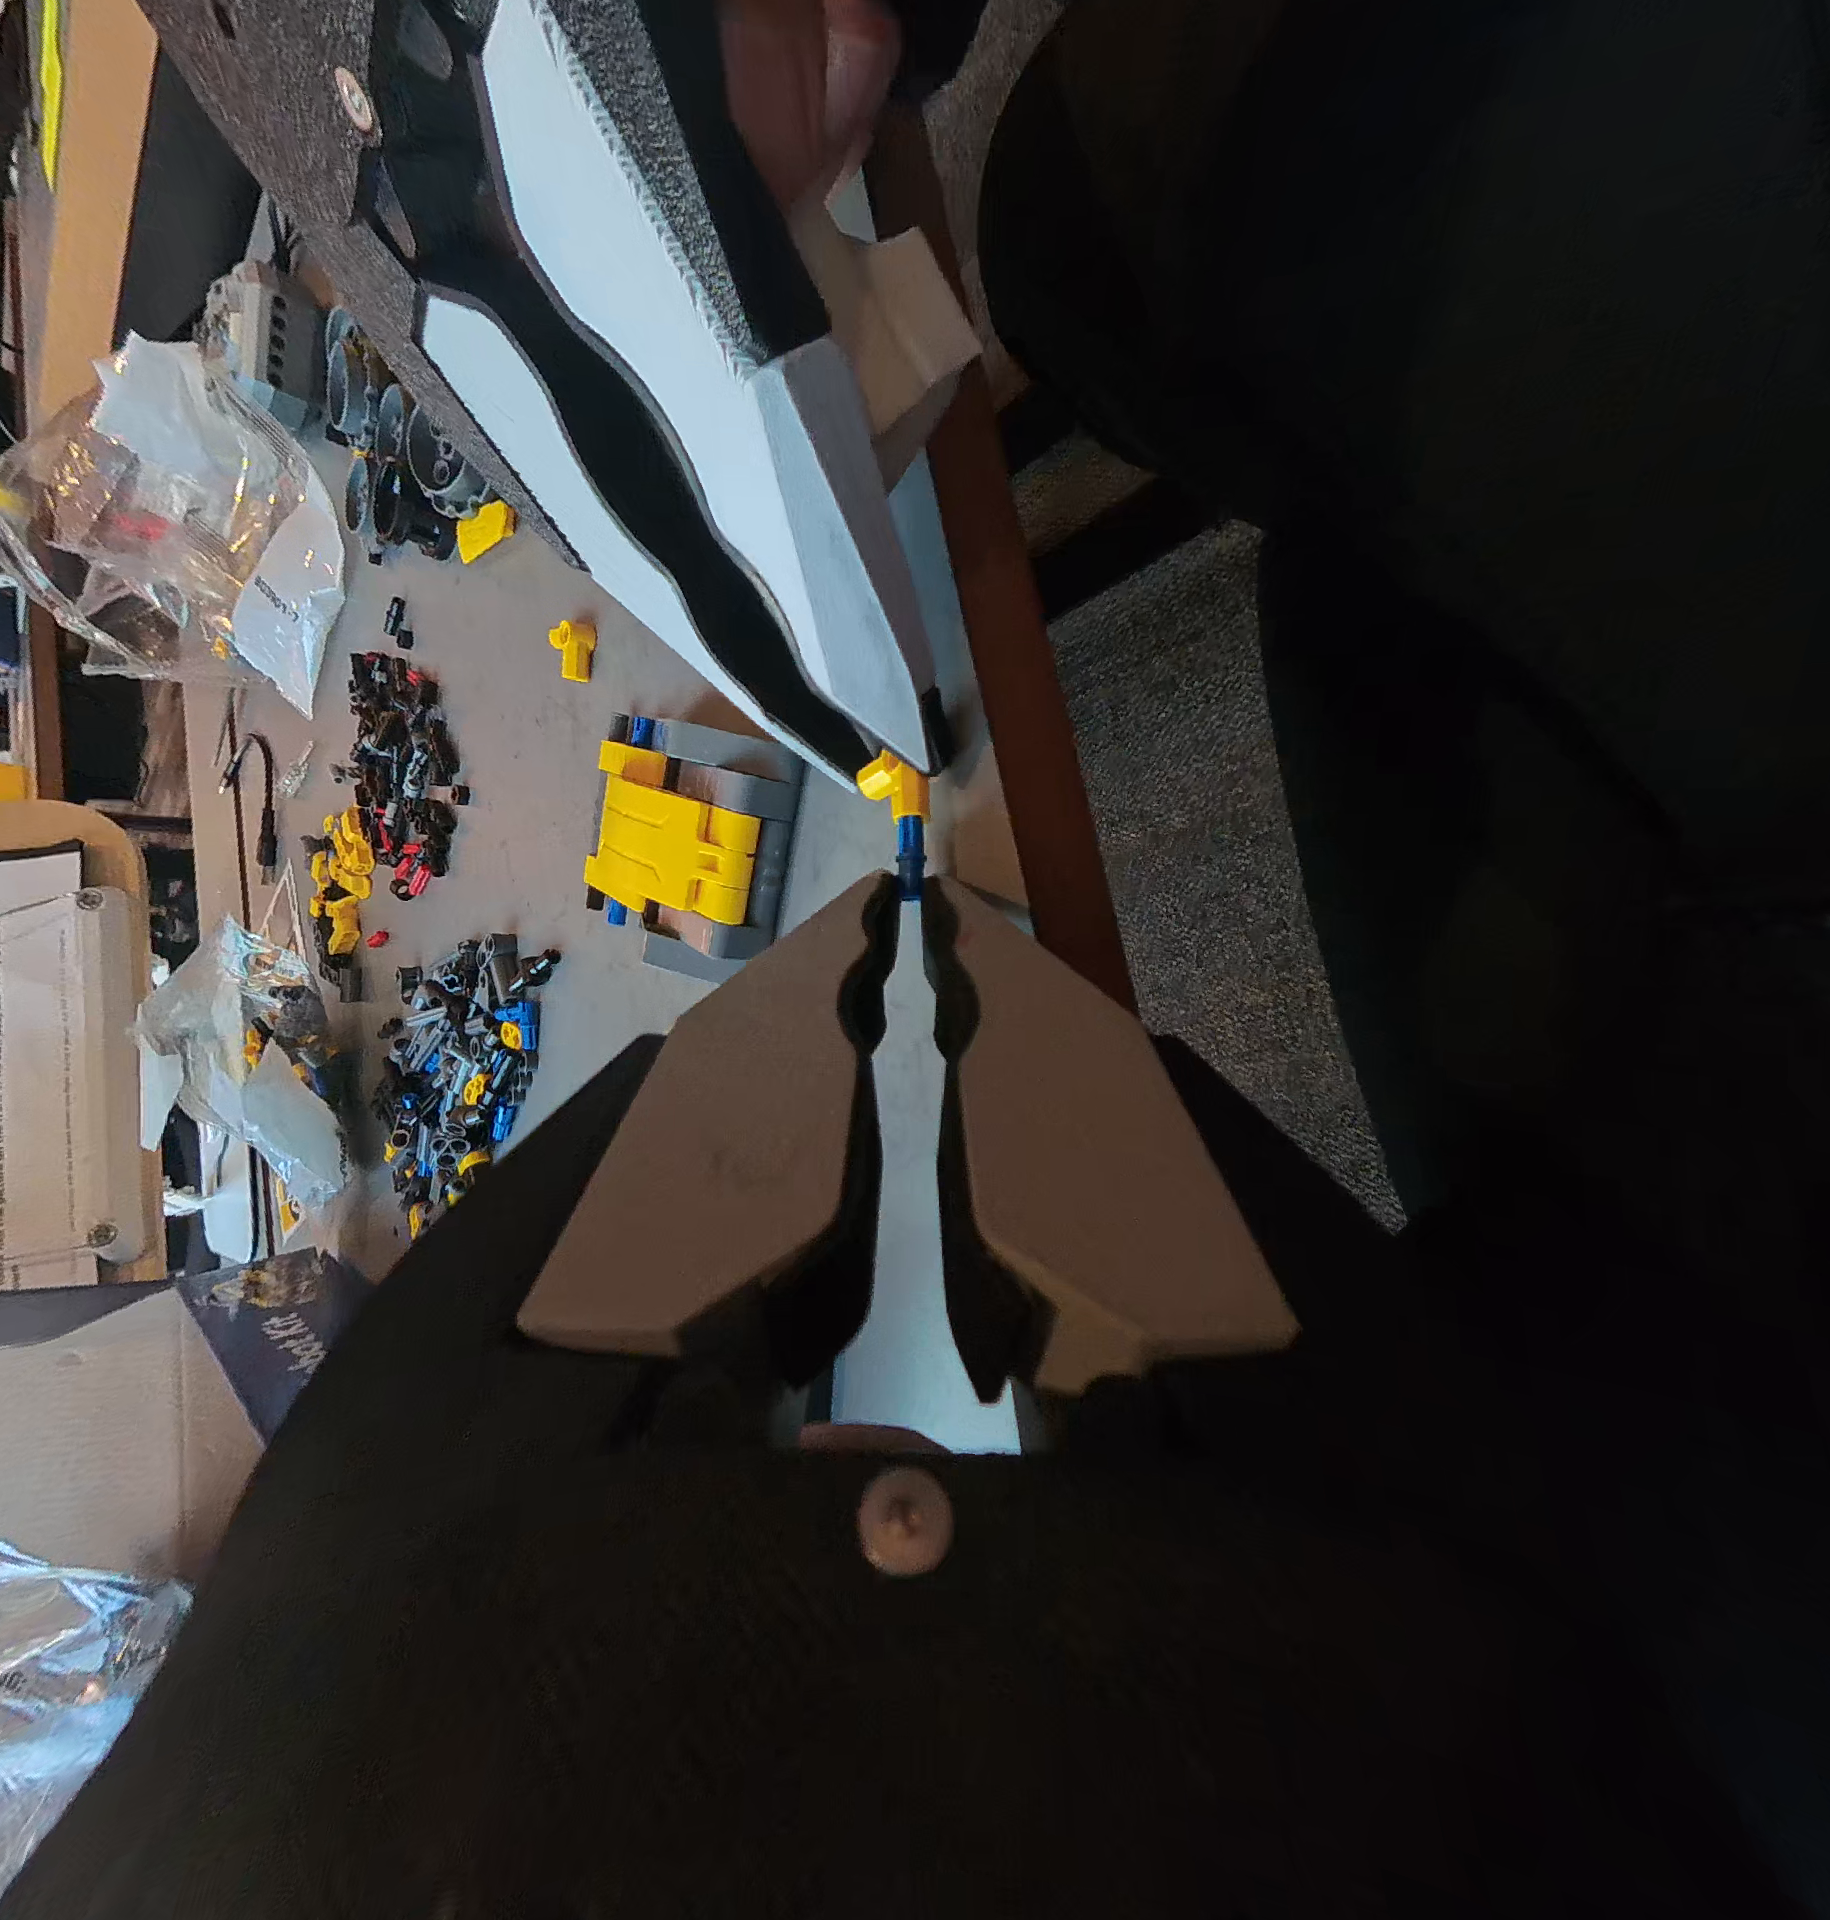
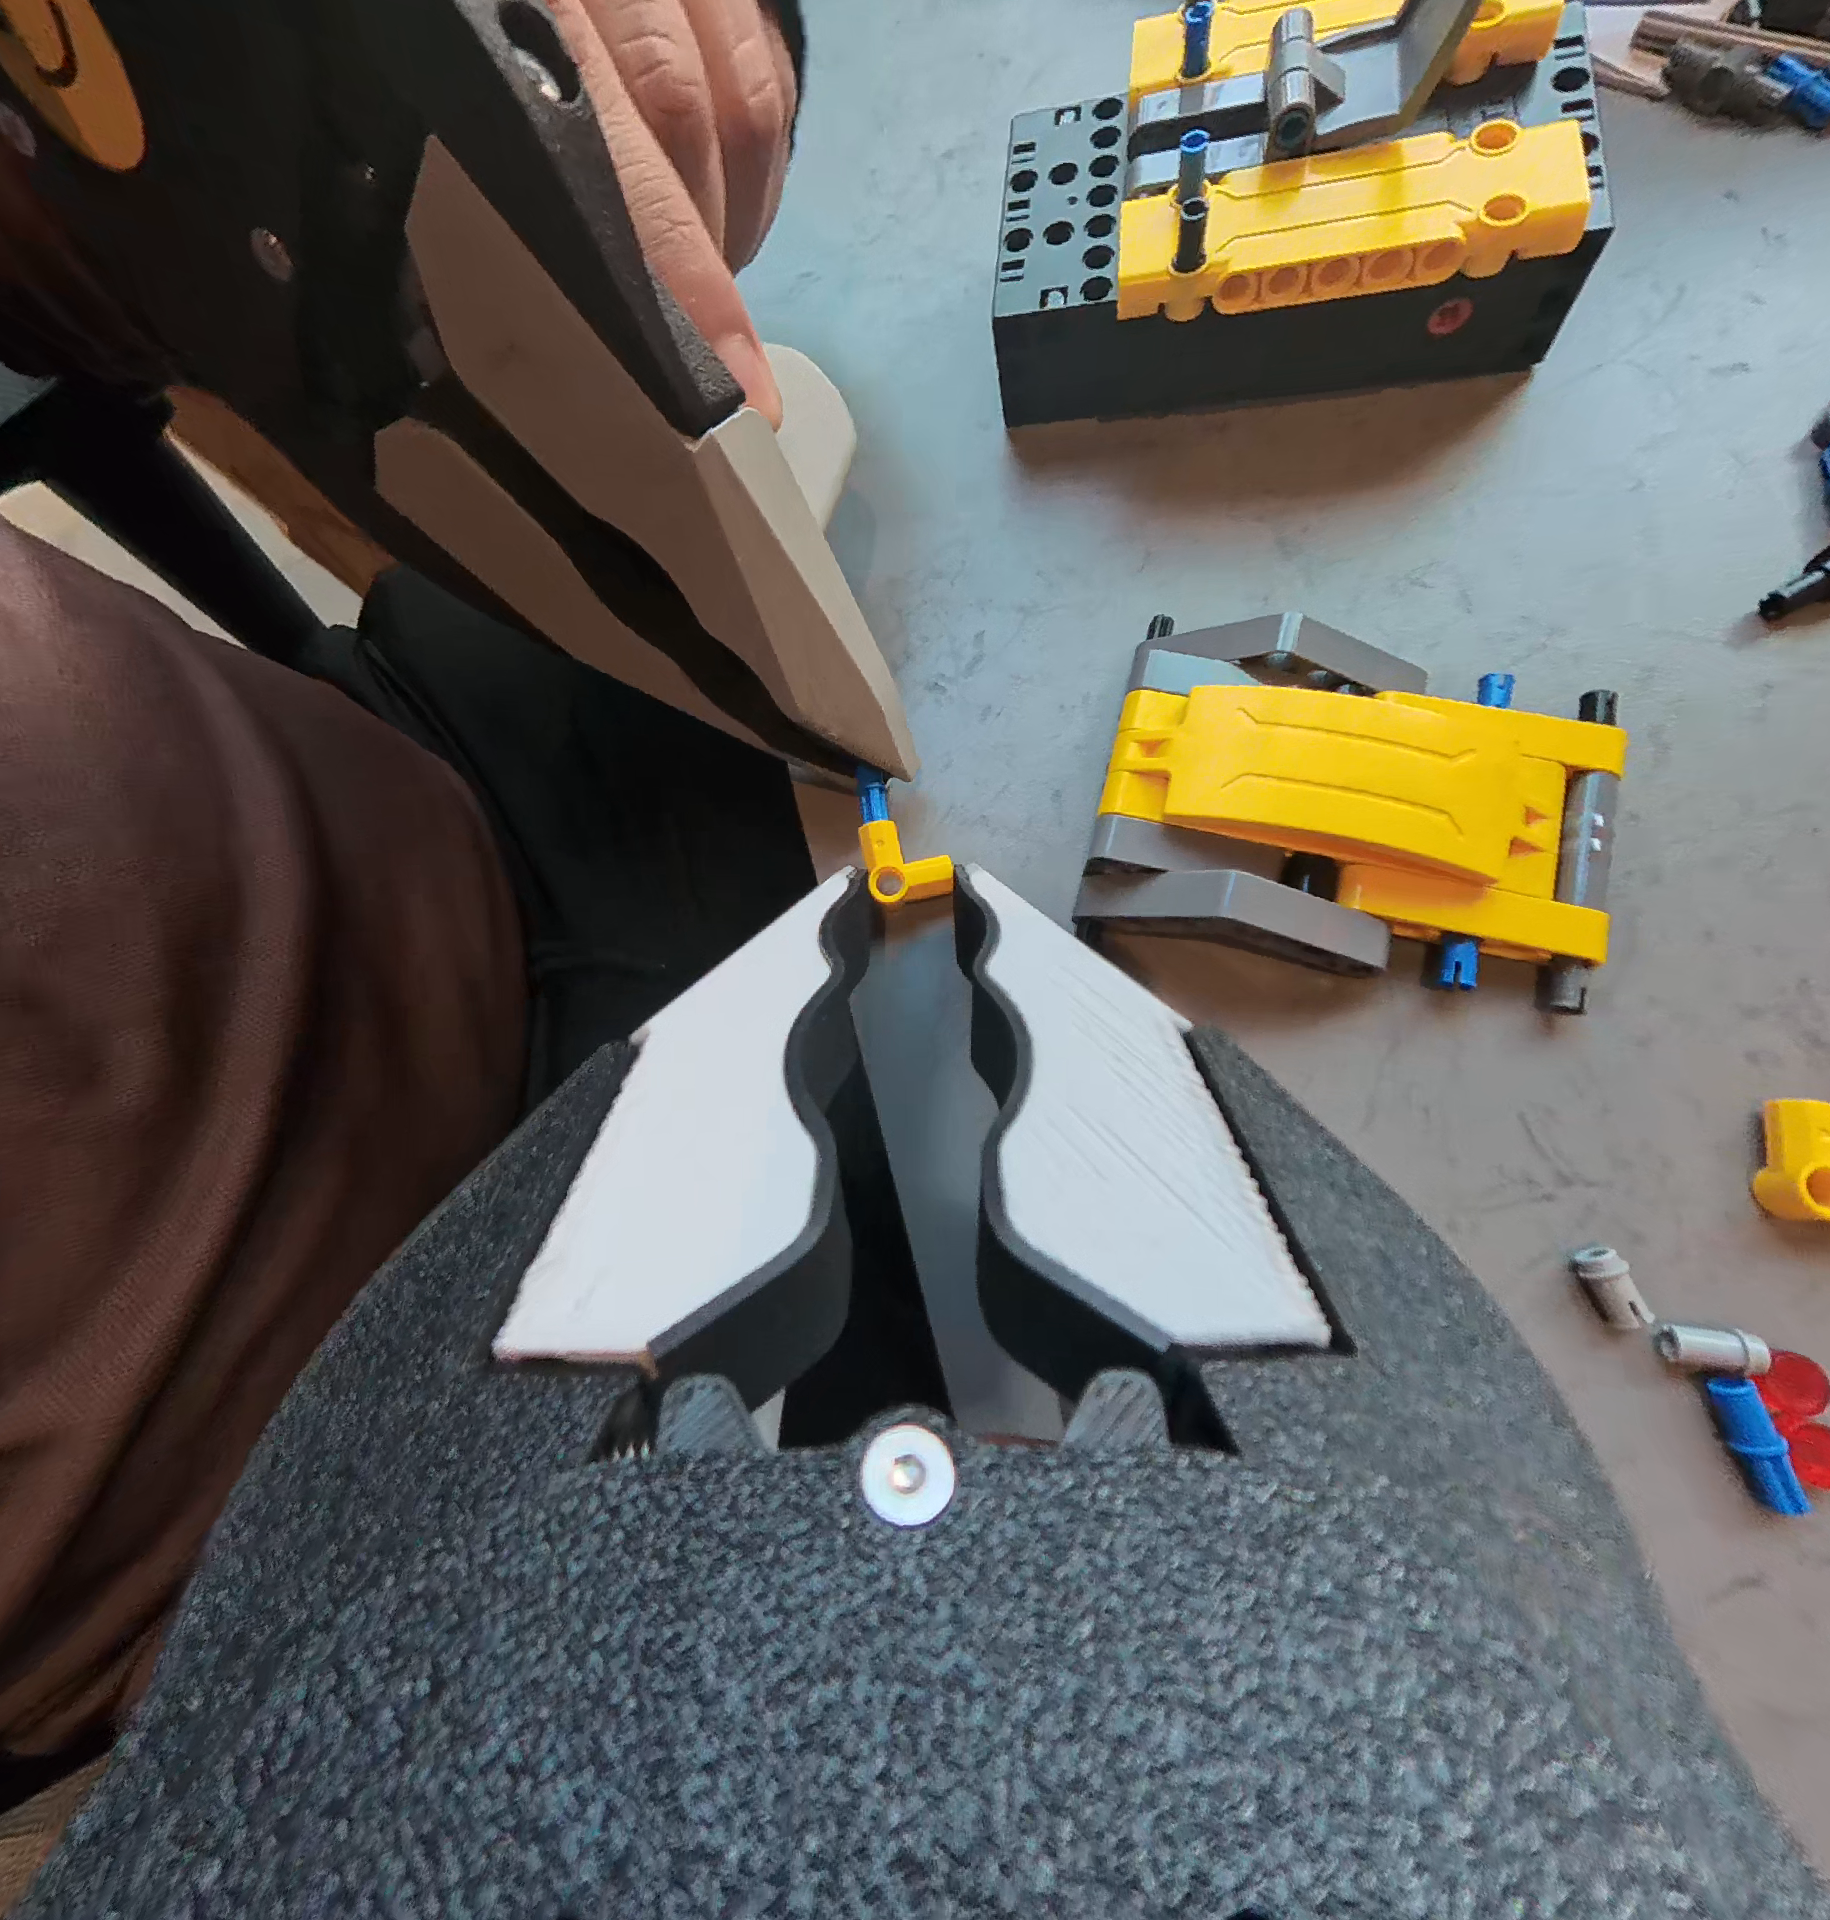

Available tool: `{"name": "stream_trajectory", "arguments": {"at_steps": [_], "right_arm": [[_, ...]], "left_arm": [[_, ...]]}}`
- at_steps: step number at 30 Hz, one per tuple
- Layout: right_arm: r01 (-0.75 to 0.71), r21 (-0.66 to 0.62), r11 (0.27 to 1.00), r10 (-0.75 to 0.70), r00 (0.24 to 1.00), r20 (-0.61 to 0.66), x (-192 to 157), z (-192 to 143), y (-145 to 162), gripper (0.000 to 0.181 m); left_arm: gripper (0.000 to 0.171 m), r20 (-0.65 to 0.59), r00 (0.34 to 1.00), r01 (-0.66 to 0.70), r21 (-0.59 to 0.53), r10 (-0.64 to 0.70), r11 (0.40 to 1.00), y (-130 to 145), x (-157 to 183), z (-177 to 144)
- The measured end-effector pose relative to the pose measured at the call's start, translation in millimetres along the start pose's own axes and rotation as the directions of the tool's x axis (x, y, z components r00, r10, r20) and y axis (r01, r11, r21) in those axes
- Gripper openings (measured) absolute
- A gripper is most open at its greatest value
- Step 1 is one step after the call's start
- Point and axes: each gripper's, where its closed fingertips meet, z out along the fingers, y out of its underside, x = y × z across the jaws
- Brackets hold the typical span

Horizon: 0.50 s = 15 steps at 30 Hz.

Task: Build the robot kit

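The jaws of the left gripper point(image 1: 912, 894) are nearly closed on a blue pin point(image 1: 909, 844), those of the right gripper point(image 2: 903, 881) on a yellow connector point(image 2: 895, 864). Tip to tip, the pin's long axis is lined with the connector's socket, beside the yellow-and-grey assembly point(image 2: 1358, 810).

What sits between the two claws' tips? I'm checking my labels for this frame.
A blue pin joined to a yellow angle connector spans the gap: the left claw pinches the pin, the right claw the connector. Both wrist views show it.
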Motion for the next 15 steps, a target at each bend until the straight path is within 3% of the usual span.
{"name": "stream_trajectory", "arguments": {"at_steps": [6, 11, 15], "right_arm": [[-0.024, -0.026, 0.999, 0.023, 0.998, -0.060, 0.8, 0.6, -0.2, 0.014], [-0.058, -0.004, 0.998, 0.057, 0.997, -0.042, 1.5, 1.4, -1.5, 0.014], [-0.105, -0.002, 0.995, 0.104, 0.993, -0.049, 1.8, 1.5, -2.1, 0.014]], "left_arm": [[0.000, 0.042, 0.999, -0.004, -0.050, 0.007, 0.999, 1.7, -2.6, 1.5], [0.000, 0.027, 1.000, -0.003, -0.024, 0.003, 1.000, 2.6, -2.6, 1.2], [0.000, 0.048, 0.998, -0.042, -0.075, 0.046, 0.996, 3.8, -3.3, 1.4]]}}
